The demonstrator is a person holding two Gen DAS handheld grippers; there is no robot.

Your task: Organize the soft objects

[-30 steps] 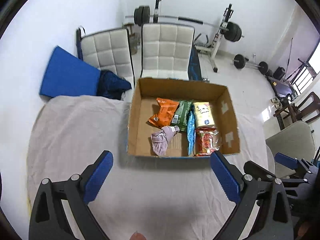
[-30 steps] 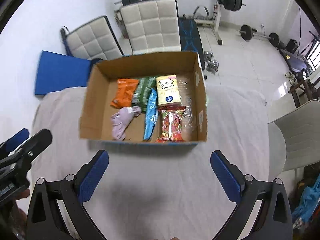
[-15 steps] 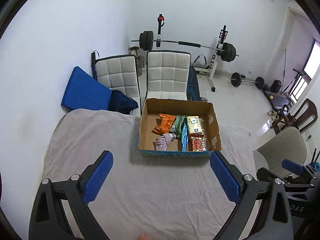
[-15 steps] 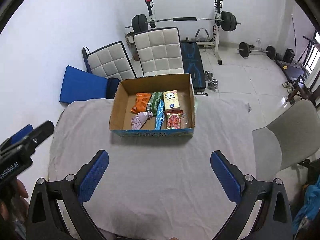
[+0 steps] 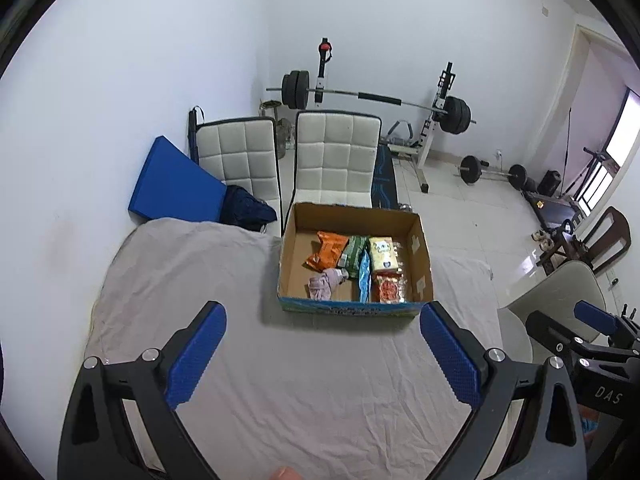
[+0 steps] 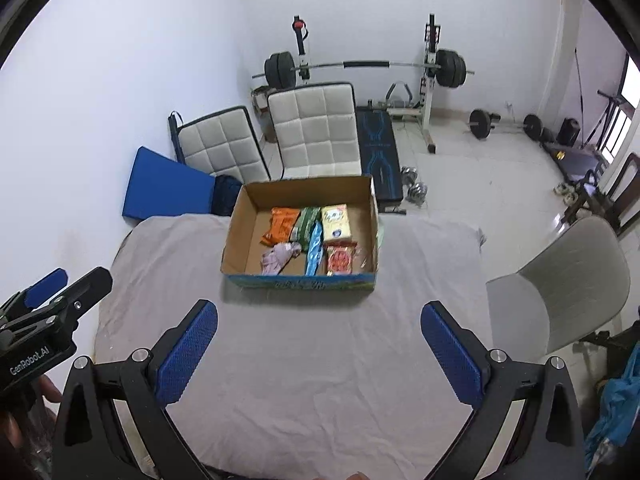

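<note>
An open cardboard box (image 5: 418, 258) (image 6: 236, 232) sits at the far side of the table covered by a grey cloth (image 5: 200, 280) (image 6: 312, 360). In it lie an orange packet (image 5: 326, 248) (image 6: 282, 224), a green packet (image 5: 354, 254) (image 6: 306, 224), a blue packet (image 5: 364, 278) (image 6: 314, 250), a yellow-white packet (image 5: 384, 254) (image 6: 336, 224), a red packet (image 5: 387, 291) (image 6: 339, 260) and a crumpled pink cloth (image 5: 324, 284) (image 6: 278, 256). My left gripper (image 5: 322, 356) is open and empty, well back from the box. My right gripper (image 6: 320, 354) is open and empty too.
Two white padded chairs (image 5: 336, 156) (image 6: 316, 128) and a blue mat (image 5: 172, 184) stand behind the table. A beige chair (image 6: 560, 280) is at the right. A barbell rack (image 5: 380, 98) and weights lie on the tiled floor beyond.
Both grippers have pulled up and back from the box, which looks smaller and farther now. Both stay open and empty.
</note>
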